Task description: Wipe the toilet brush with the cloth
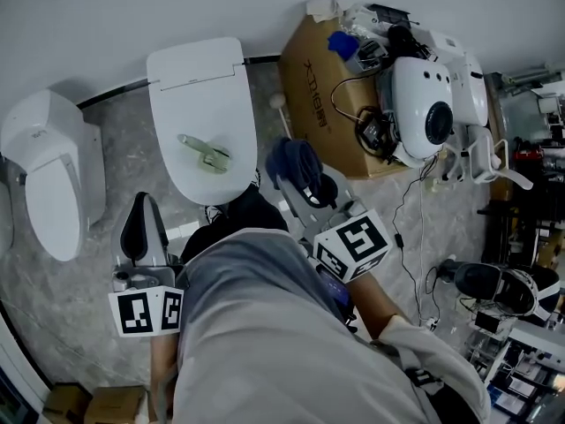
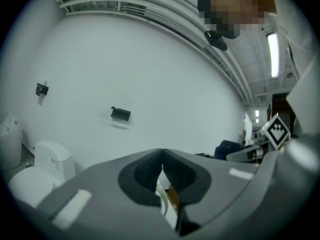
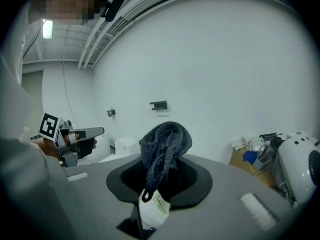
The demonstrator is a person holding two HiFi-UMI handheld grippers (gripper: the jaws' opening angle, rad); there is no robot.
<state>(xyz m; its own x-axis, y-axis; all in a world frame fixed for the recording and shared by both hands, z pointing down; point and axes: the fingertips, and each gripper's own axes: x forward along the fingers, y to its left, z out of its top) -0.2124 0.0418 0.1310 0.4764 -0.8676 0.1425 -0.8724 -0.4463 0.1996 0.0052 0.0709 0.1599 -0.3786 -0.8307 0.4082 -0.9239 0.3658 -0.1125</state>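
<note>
A pale green toilet brush [image 1: 205, 153] lies on the closed lid of the middle toilet [image 1: 199, 78]. My right gripper [image 1: 302, 184] is shut on a dark blue cloth [image 1: 296, 163], held up just right of that toilet. In the right gripper view the cloth [image 3: 165, 149] bunches above the jaws, with a white tag [image 3: 153, 210] hanging below. My left gripper [image 1: 141, 206] hovers at the toilet's front left, apart from the brush. Its pads [image 2: 150, 173] meet with nothing between them, so it is shut. Each gripper shows in the other's view: left gripper [image 3: 86, 140], right gripper [image 2: 248, 153].
A second toilet [image 1: 53, 170] stands at the far left. A cardboard box [image 1: 320, 87], a white machine [image 1: 428, 100] and loose cables [image 1: 410, 228] crowd the right side. A dark shoe [image 1: 484, 281] lies on the floor. The wall is close behind the toilets.
</note>
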